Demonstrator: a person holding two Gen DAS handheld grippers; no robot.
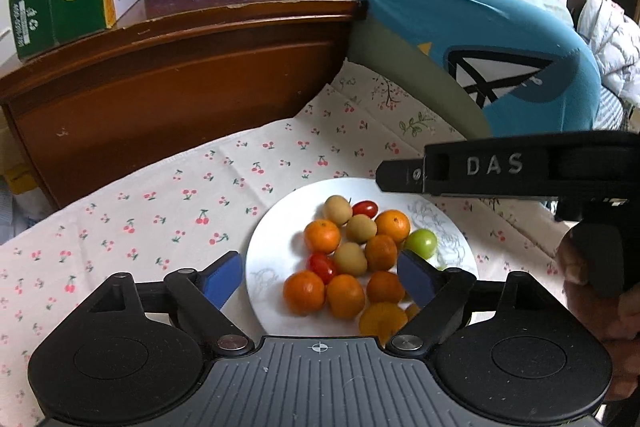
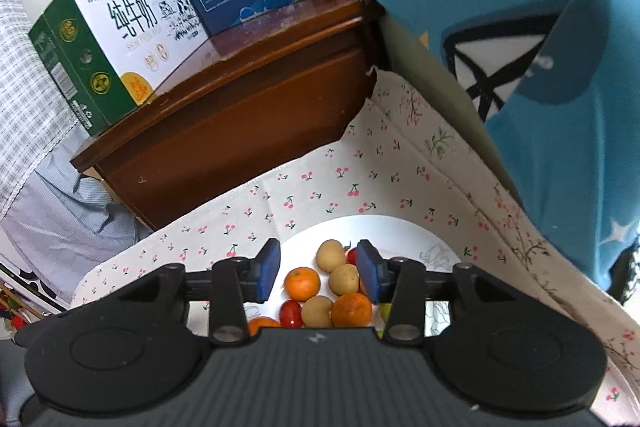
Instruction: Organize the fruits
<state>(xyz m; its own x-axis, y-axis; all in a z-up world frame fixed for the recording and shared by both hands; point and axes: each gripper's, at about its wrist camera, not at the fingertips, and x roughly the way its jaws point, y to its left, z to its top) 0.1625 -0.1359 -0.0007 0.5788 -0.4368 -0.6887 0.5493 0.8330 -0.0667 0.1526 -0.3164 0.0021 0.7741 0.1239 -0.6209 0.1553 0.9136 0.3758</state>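
On white plate (image 1: 276, 247), heaped round fruits (image 1: 352, 259), no long axis

Plate (image 2: 404, 227) near half hidden behind right hand-held gripper (image 2: 318, 271), green fruit (image 2: 385, 311) mostly covered

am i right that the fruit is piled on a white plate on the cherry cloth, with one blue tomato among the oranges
Not quite: the odd one is green, not blue. The left wrist view shows a single green tomato at the right side of the pile, beside the oranges. The rest holds: the fruit sits on a white plate on the cherry-print cloth.
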